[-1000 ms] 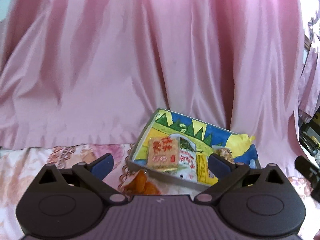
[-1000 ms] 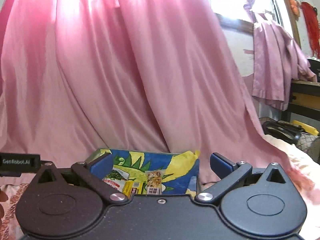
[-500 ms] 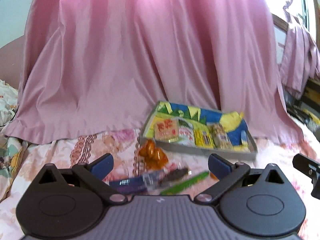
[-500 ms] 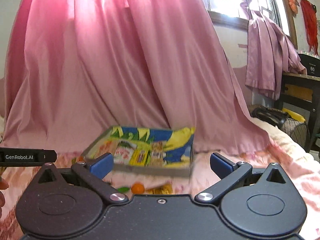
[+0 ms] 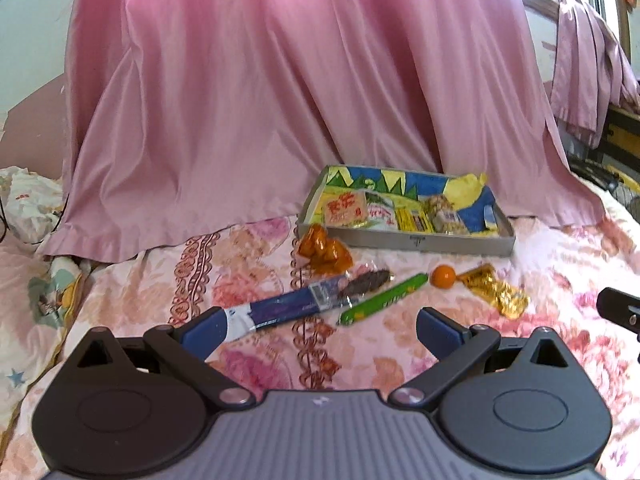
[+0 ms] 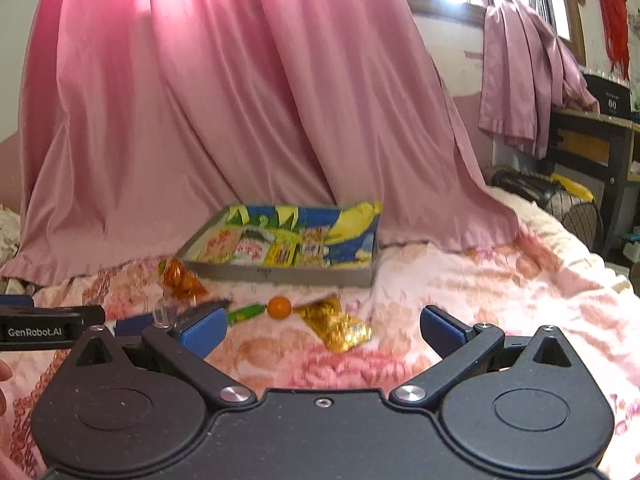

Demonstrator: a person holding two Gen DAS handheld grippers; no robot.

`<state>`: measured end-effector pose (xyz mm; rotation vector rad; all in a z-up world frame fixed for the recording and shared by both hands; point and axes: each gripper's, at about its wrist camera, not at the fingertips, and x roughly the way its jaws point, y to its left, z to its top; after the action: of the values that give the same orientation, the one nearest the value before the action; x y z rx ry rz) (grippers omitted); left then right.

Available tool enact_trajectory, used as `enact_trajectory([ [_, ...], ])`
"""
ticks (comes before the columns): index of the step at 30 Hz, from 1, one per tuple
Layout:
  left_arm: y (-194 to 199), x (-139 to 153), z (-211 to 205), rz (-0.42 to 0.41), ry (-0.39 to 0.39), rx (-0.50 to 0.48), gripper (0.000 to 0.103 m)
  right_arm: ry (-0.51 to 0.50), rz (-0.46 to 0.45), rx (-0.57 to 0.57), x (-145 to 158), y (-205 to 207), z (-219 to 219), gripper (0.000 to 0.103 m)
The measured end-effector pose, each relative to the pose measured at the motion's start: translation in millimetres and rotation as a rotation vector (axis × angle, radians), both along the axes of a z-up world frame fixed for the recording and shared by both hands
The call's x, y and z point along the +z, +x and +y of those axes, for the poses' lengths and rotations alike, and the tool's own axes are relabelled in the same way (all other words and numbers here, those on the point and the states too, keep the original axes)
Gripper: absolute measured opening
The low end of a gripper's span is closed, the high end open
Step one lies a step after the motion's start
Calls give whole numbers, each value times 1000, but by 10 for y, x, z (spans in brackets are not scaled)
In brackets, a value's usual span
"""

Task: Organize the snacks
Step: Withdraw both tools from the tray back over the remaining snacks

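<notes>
Grey box (image 5: pixel 404 242) edge near loose snacks (image 5: pixel 384 300); jaws wide.

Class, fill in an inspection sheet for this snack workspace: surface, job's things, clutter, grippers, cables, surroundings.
Surface: floral pink bedspread.
Job's things: colourful-lined grey tray holding packets; loose in front of it: orange candy bag, blue wrapped bar, green stick pack, orange ball, gold foil packet.
Clutter: nothing seen.
Grippers: left hand-held gripper and right hand-held gripper open, empty.
Cables: dark cord at the left edge.
Surroundings: pink curtain, dark desk.
</notes>
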<state>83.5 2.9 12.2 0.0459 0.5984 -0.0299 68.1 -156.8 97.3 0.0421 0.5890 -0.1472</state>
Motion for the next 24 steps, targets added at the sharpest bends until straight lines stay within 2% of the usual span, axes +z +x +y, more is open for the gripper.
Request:
enact_trajectory([
  [9,-128,-53,-56,38,68,1,103,-62,71,36,-96,-100,153,102],
  [16,-78,-153,-30,122,97,52,103,-75,149,47,-201,-42,205,102],
  [24,-67,-174,-35,143,102,48,103,-96,179,87,-257,-15,279,102],
])
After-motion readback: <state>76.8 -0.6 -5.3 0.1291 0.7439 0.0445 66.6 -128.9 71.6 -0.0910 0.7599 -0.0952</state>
